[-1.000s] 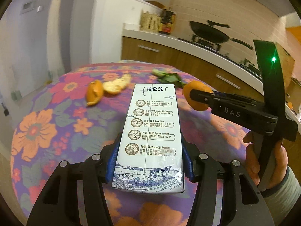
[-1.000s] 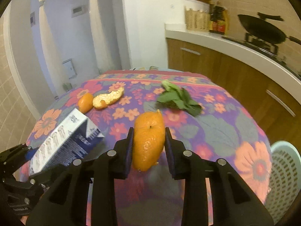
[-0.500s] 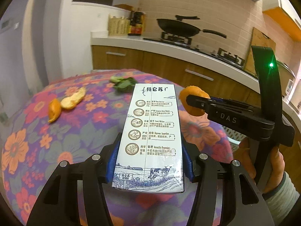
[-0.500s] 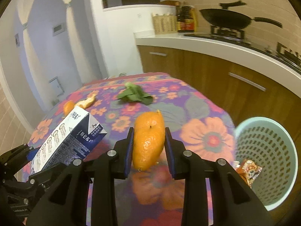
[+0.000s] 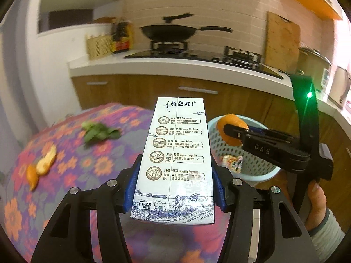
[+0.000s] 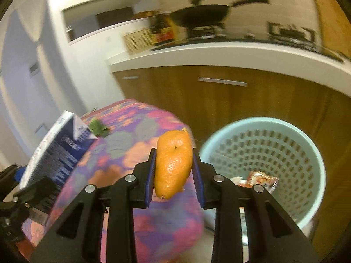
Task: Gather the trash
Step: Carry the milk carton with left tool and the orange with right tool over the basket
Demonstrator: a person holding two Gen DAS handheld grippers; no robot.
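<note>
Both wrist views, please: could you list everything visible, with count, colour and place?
milk carton: one, white and blue, clamped in the left gripper
orange peel: one, orange, clamped in the right gripper
peel pieces: two or so, orange, left on the tablecloth
leaves: one bunch, green, far side of the table
tablecloth: one, purple with orange and pink flowers, covering the table
waste basket: one, pale blue-green, on the floor beside the table, with a snack wrapper inside
wok: one, black, on the stove
cutting board: one, wooden, leaning on the wall
wicker basket: one, tan, on the counter
left gripper: black, blue pads
right gripper: black, blue pads
hand: one, gripping the right gripper's handle
</note>
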